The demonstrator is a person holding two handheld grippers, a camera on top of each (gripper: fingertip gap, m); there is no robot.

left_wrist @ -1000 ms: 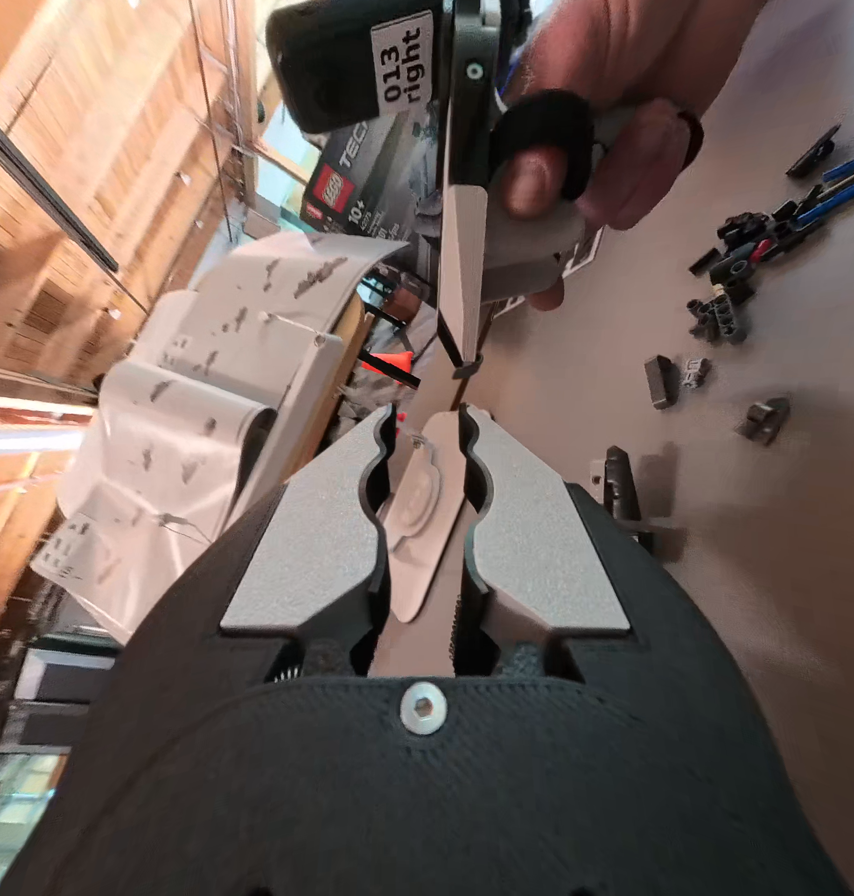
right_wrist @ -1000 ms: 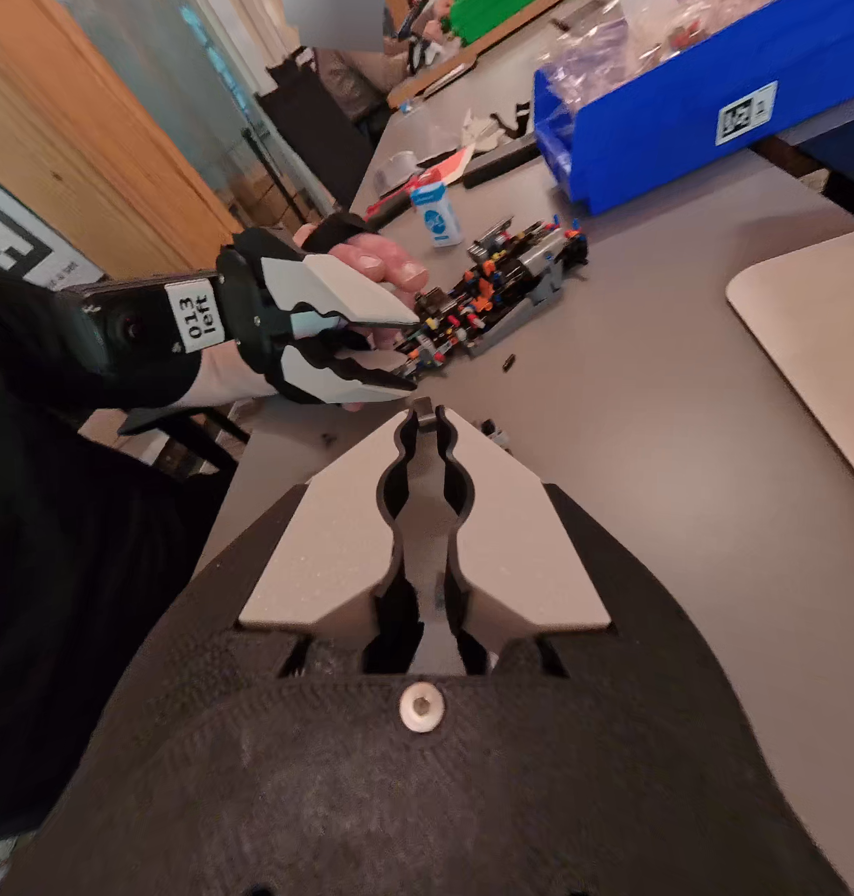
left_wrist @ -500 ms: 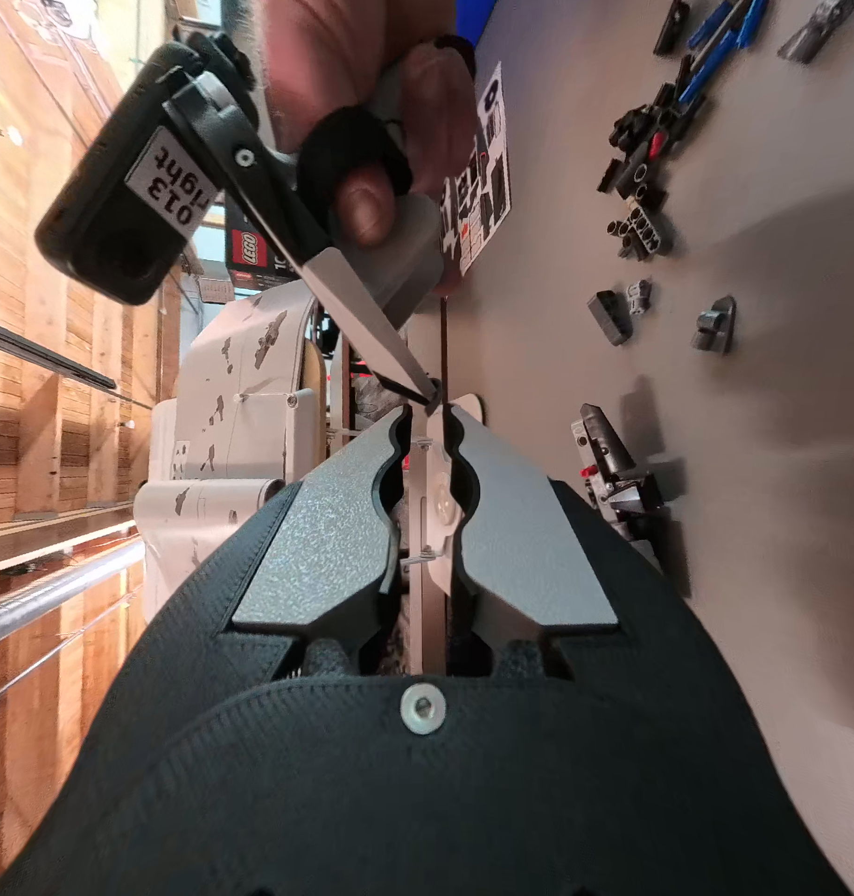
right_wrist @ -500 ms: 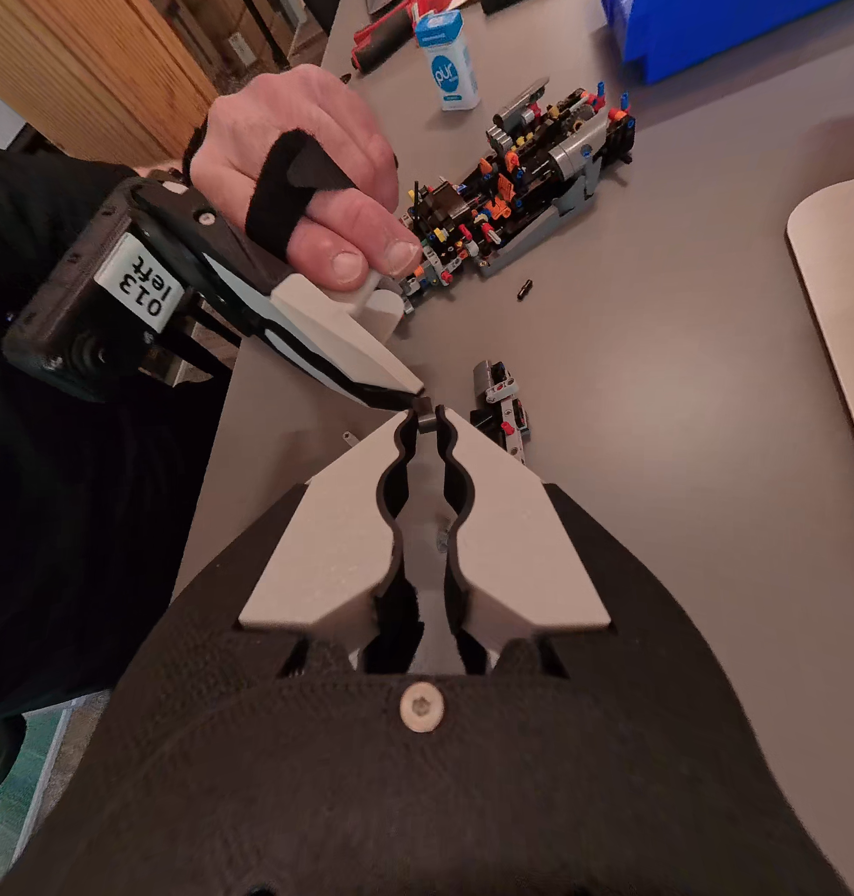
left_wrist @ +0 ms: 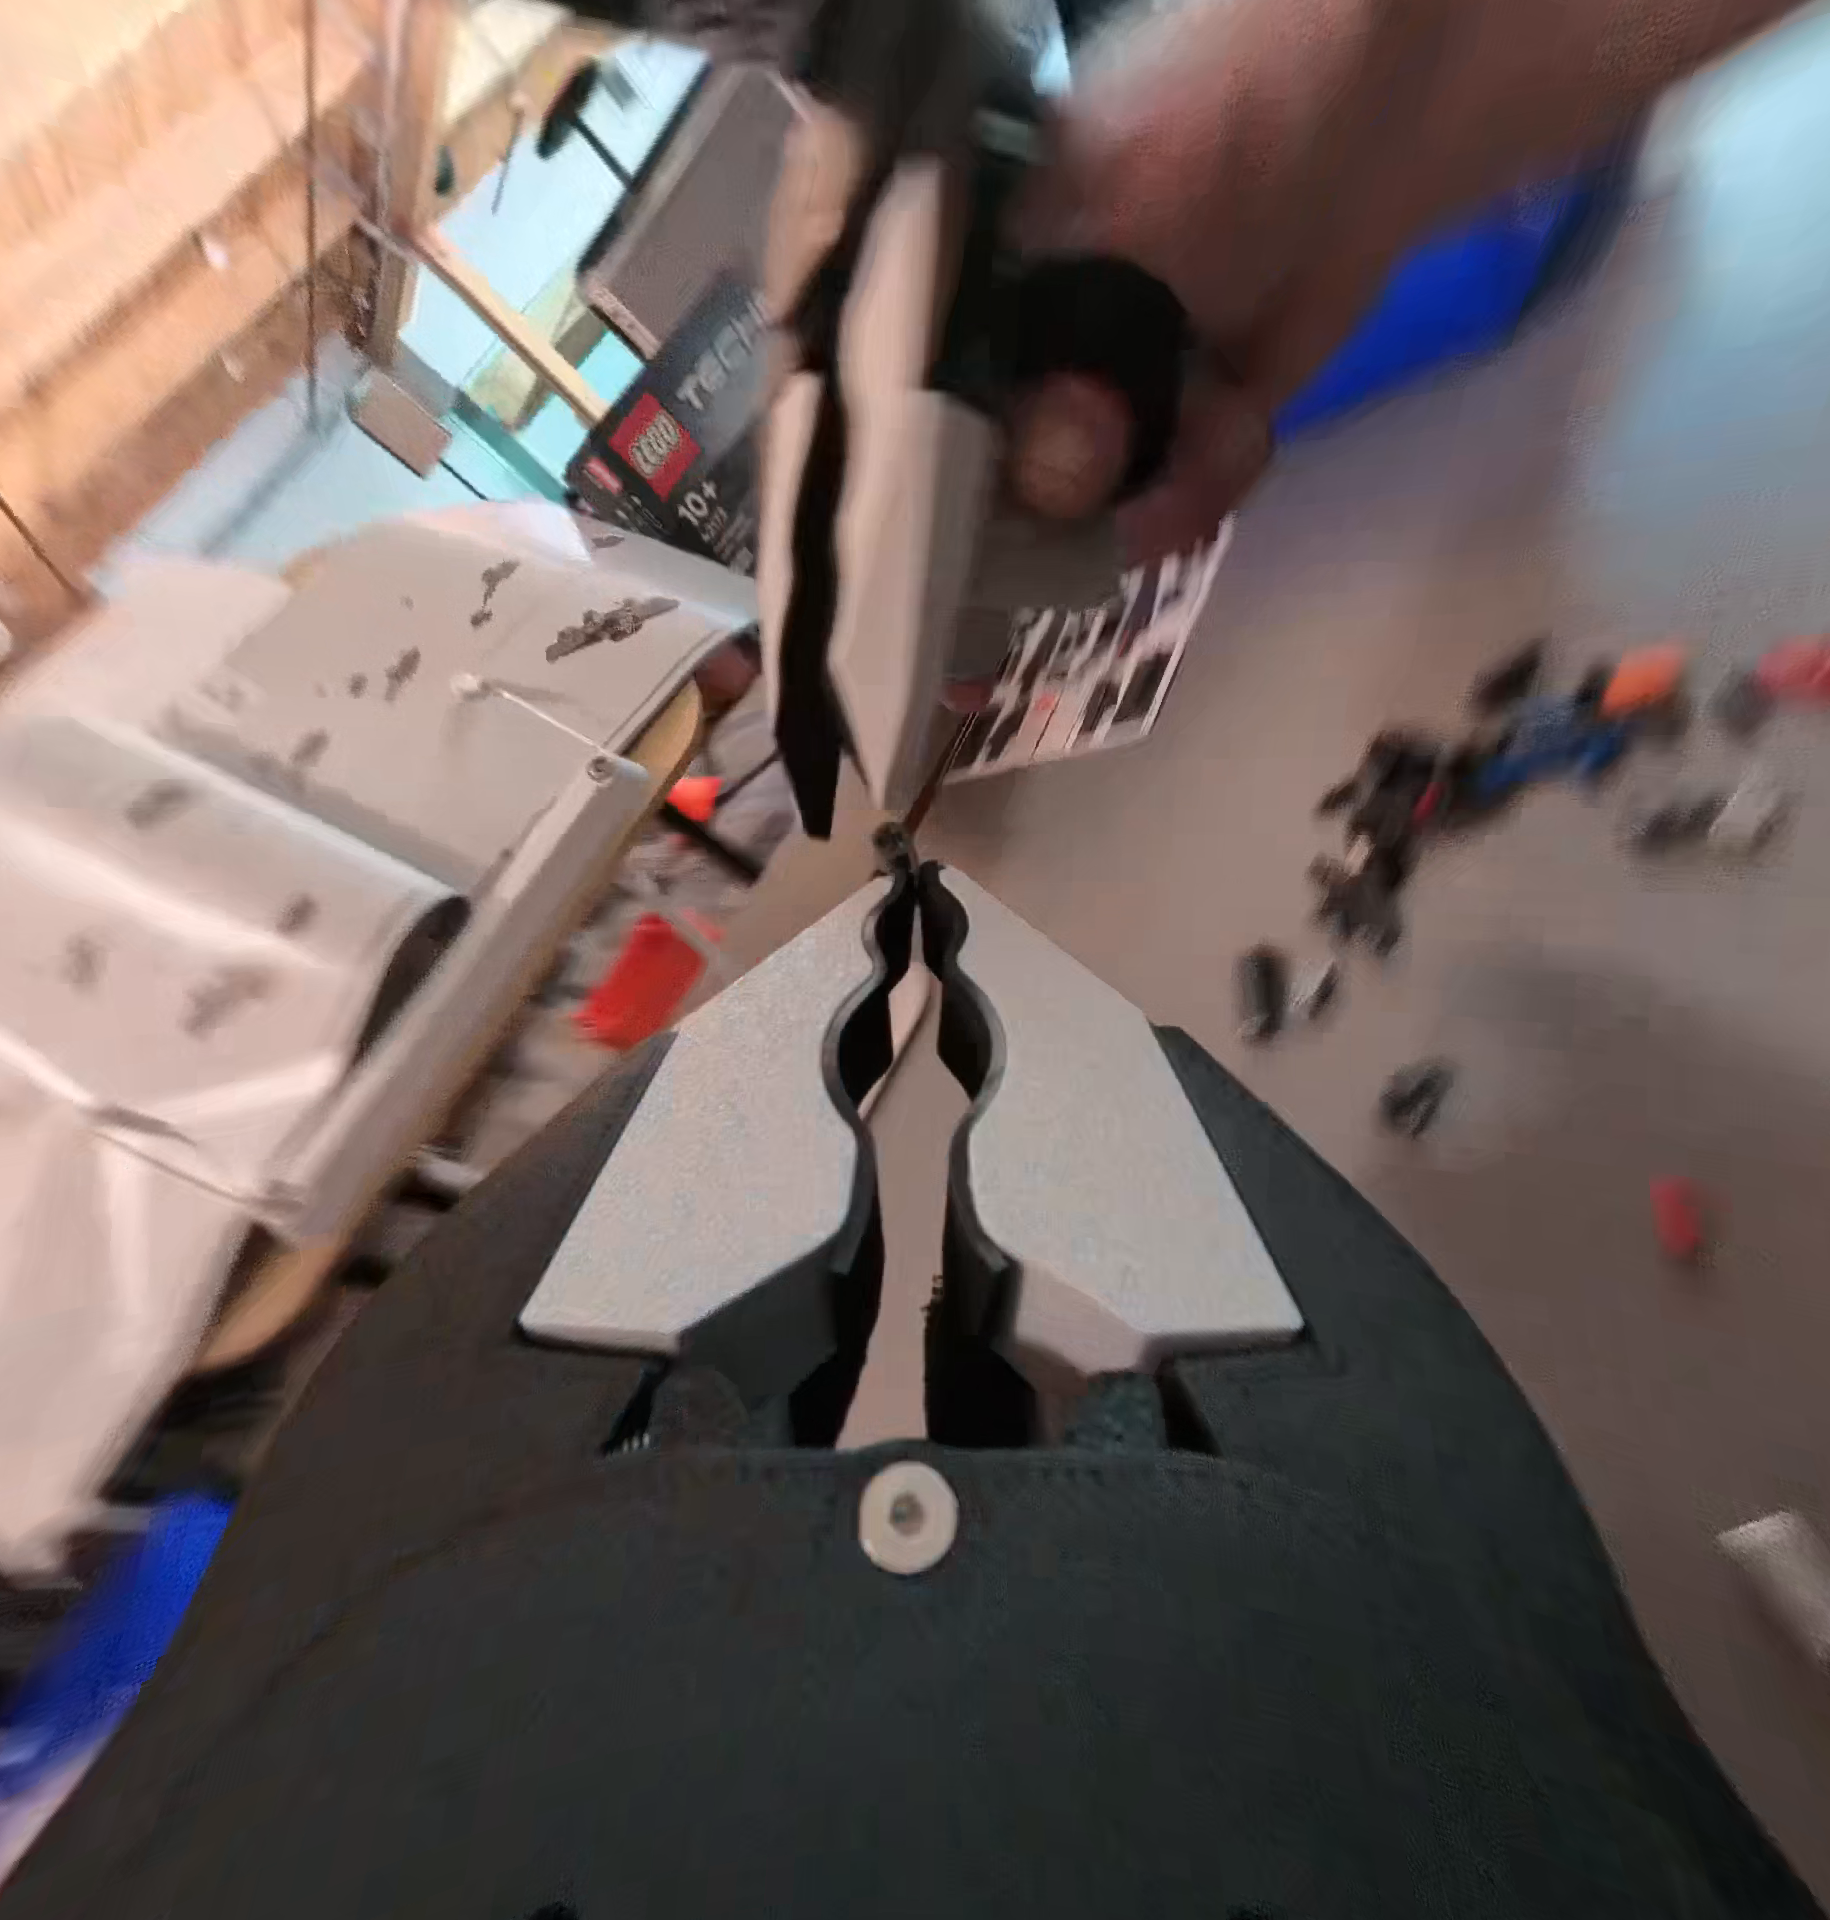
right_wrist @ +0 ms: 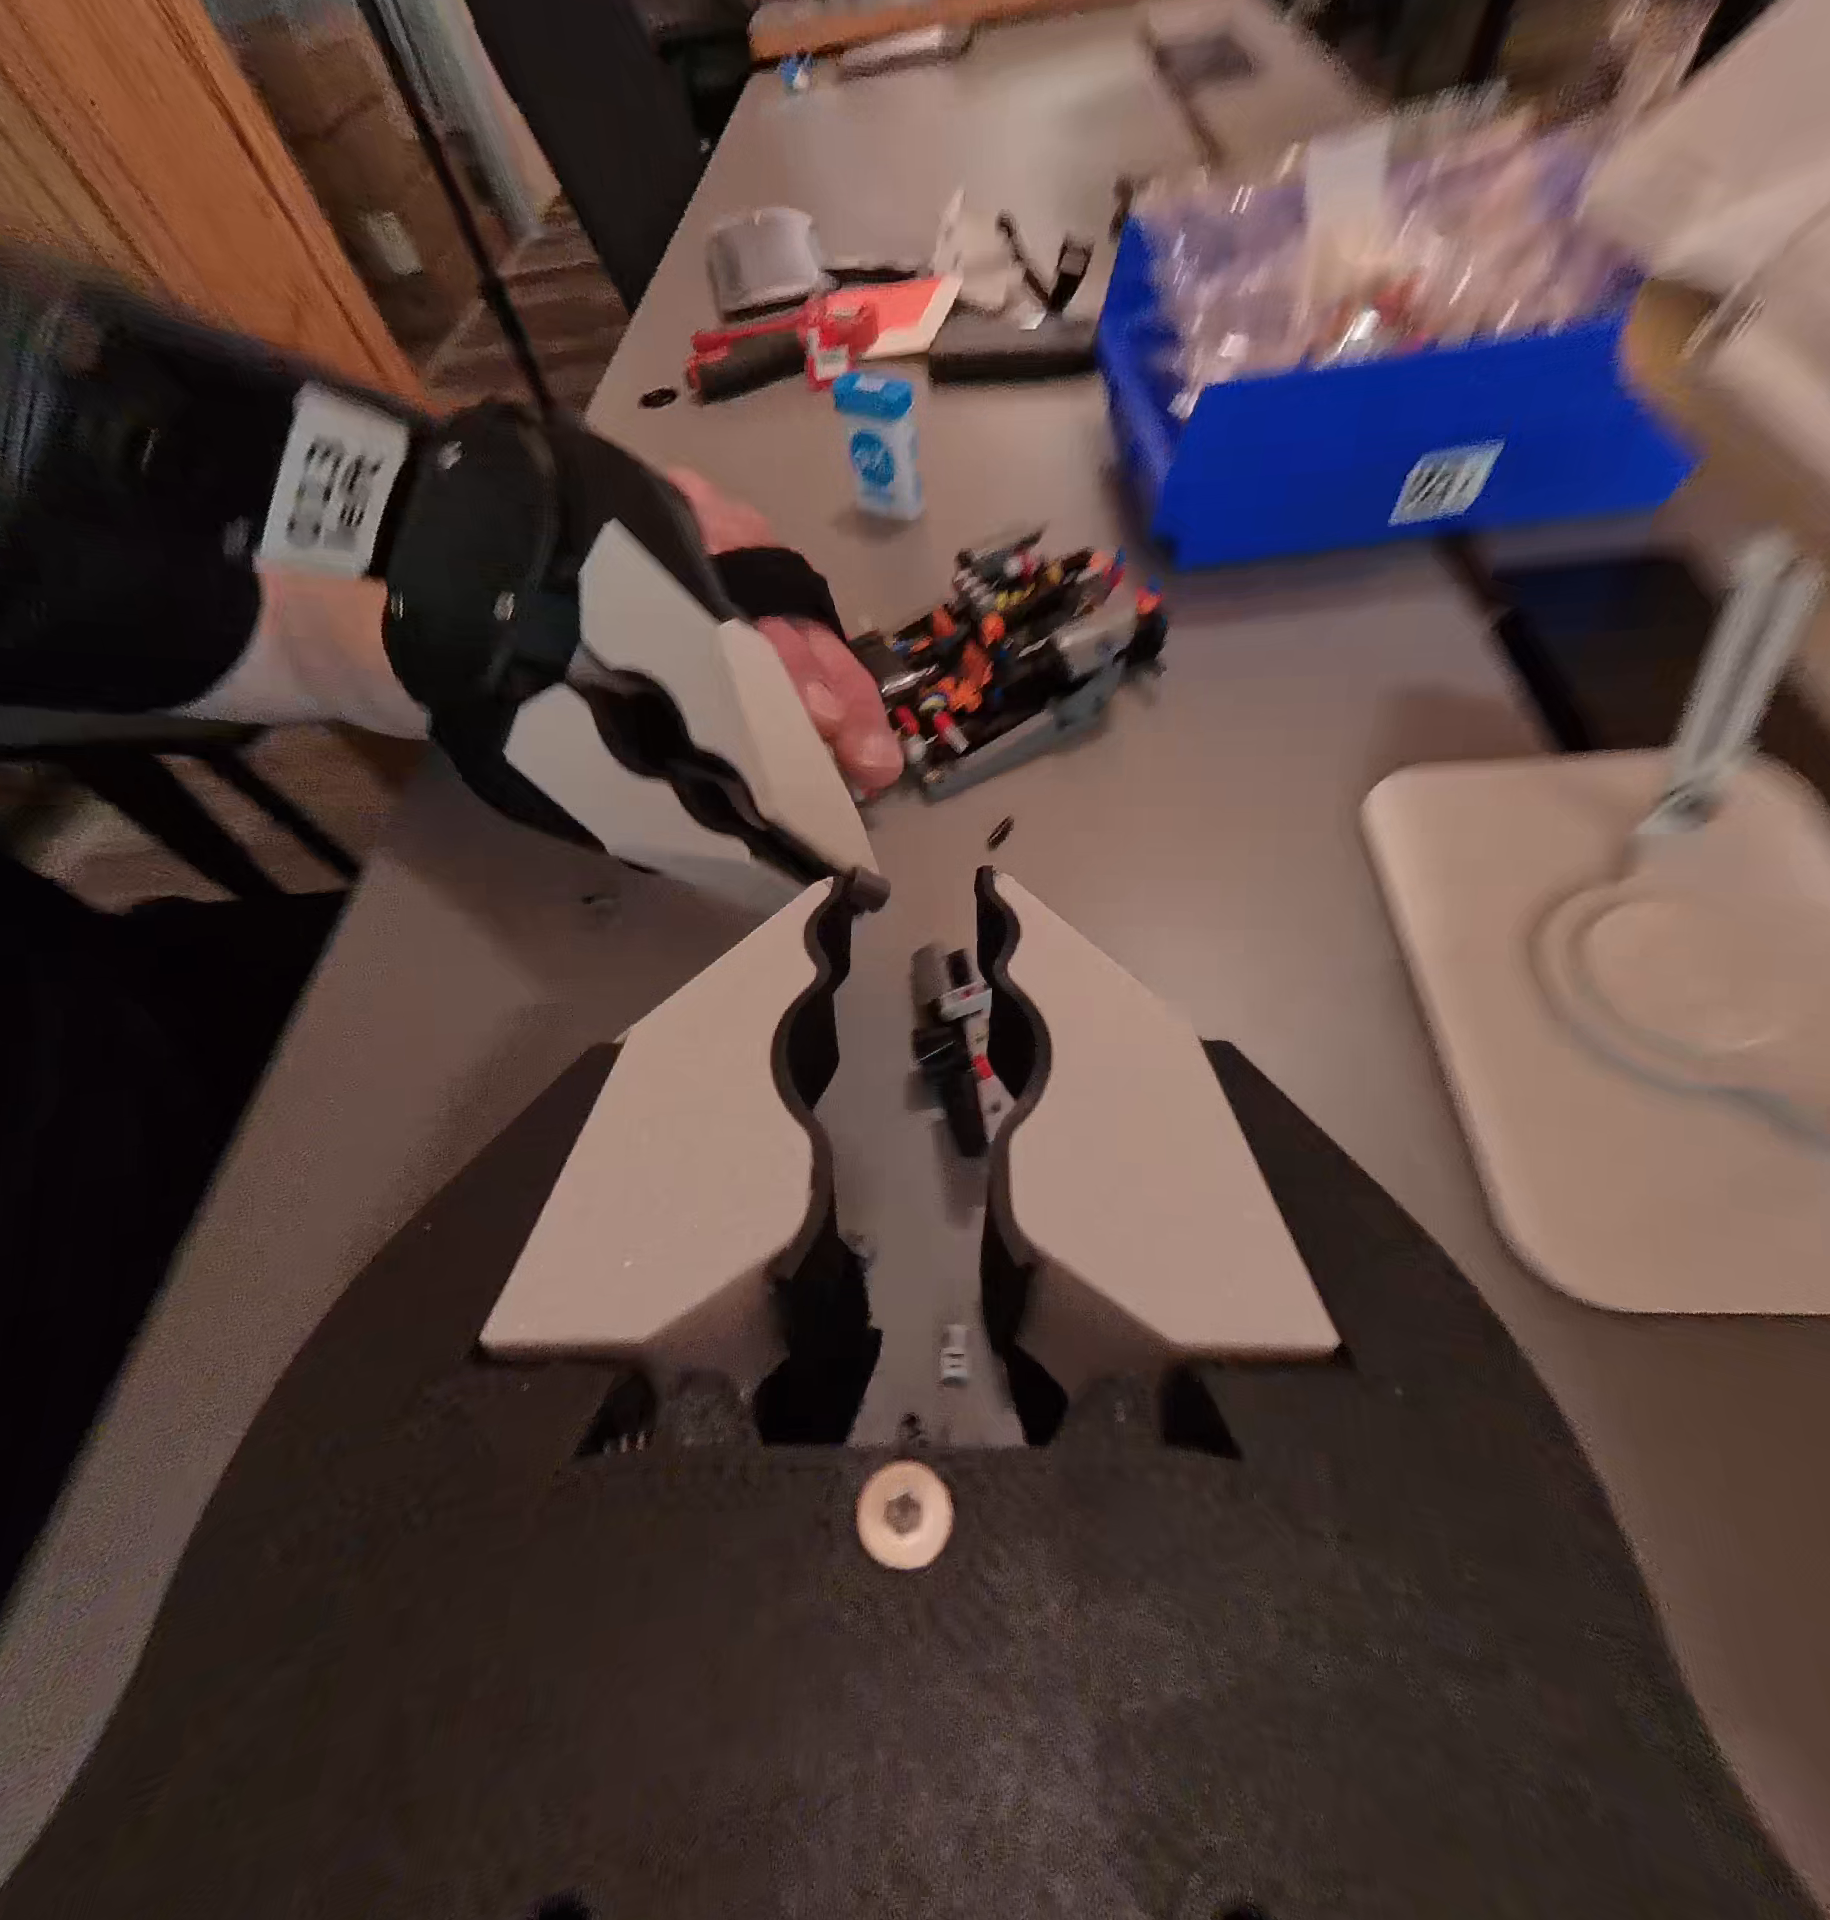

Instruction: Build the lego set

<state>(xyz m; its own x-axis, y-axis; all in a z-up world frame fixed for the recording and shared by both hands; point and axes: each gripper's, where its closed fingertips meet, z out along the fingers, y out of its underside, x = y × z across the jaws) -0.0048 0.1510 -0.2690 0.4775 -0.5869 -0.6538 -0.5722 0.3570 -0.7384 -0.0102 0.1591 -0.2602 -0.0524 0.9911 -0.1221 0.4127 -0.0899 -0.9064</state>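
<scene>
My left gripper [left_wrist: 909,883] is shut on a small dark lego piece [left_wrist: 893,840] pinched at its very tips. In the right wrist view the left gripper [right_wrist: 851,878] comes in from the left with the piece [right_wrist: 871,889] against my right gripper's left fingertip. My right gripper [right_wrist: 911,888] is open and empty; it also shows in the left wrist view [left_wrist: 846,805], just above the piece. A small dark sub-assembly [right_wrist: 952,1039] lies on the grey table between the right fingers. The large multicoloured lego build [right_wrist: 1015,665] lies farther back.
A blue bin [right_wrist: 1410,457] of bagged parts stands at the back right, with a white stand base [right_wrist: 1617,1039] at the right. A loose black pin [right_wrist: 999,829] lies ahead. The left wrist view shows the open instruction booklet [left_wrist: 371,727], the lego box [left_wrist: 682,436] and scattered loose parts [left_wrist: 1389,831].
My right gripper has opened and let go of the small dark piece. My left gripper has shut on it. Both views have swung and are blurred.
</scene>
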